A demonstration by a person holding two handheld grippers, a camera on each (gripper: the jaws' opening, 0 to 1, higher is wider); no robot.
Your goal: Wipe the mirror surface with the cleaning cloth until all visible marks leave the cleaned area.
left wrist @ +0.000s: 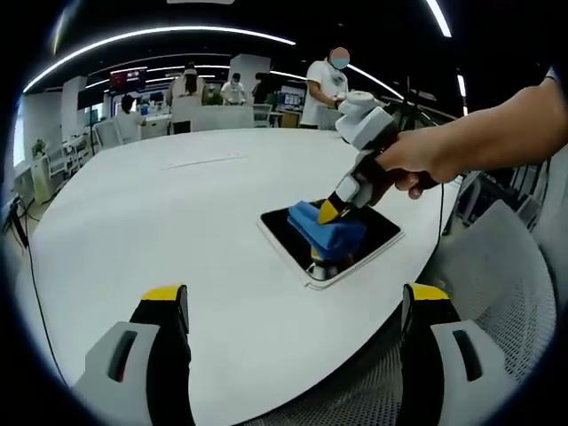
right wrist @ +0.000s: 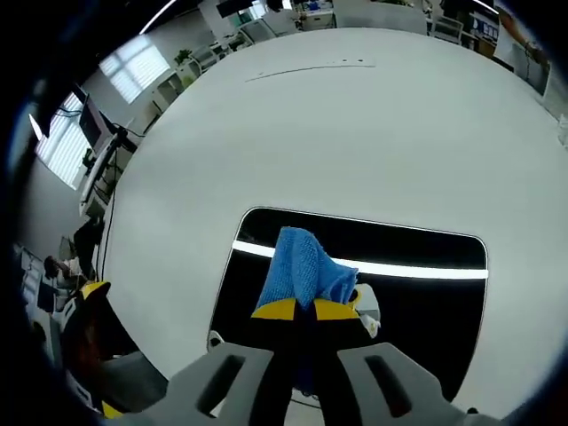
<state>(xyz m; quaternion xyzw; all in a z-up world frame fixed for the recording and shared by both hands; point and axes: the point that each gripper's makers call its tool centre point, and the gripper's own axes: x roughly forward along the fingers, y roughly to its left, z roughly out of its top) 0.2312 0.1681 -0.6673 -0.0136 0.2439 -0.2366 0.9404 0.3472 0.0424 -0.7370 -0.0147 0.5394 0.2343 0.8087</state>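
Mirror (right wrist: pixel 417 293) lies flat on the white counter (right wrist: pixel 311 133), the right gripper (right wrist: pixel 306 309) clamped on the blue cloth (right wrist: pixel 302 266) pressed onto it: wiping is underway. Next, sweep toward its uncovered glass. Left gripper (left wrist: pixel 297 306) hangs spread apart beside the mirror.

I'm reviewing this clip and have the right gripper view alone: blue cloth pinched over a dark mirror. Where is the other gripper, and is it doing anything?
Observer: In the left gripper view, the left gripper hangs open above the white round table, short of the dark rectangular mirror, holding nothing.
Operator: Who holds the right one?
Observer: A person's hand grips the right gripper, coming in from the right, with its fingers pressing the blue cleaning cloth onto the mirror.
Operator: Anything beyond the table?
Observer: Several people stand at desks in the background, and a grey mesh chair sits beside the table's edge.
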